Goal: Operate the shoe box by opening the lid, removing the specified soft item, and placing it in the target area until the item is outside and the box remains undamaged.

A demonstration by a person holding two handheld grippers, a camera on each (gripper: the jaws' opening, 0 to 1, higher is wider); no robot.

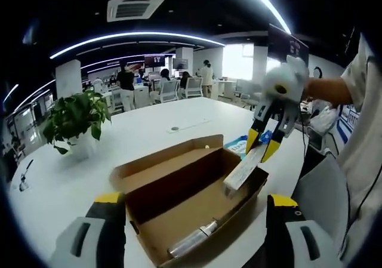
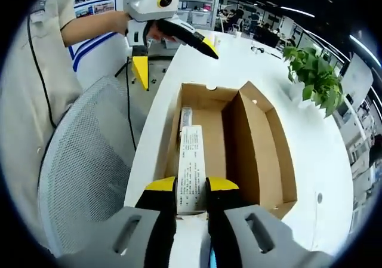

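Right gripper [image 2: 191, 190] fingers pinch a long white printed tube [image 2: 191, 166] over the open brown cardboard box [image 2: 262, 154]; left gripper [image 1: 197, 211] fingers gape wide, empty, near the desk [image 1: 65, 178] edge.

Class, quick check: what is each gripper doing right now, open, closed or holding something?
Left gripper: open, holding nothing.
Right gripper: closed on the long white tube over the open shoe box.

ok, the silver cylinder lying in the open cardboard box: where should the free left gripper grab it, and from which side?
Grip the silver cylinder at mid-length, coming down through the open top of the cardboard box, jaws straddling its round sides. It lies flat along the box floor near a wall, so side access looks blocked. The left gripper is open; the right gripper holds the white carton.
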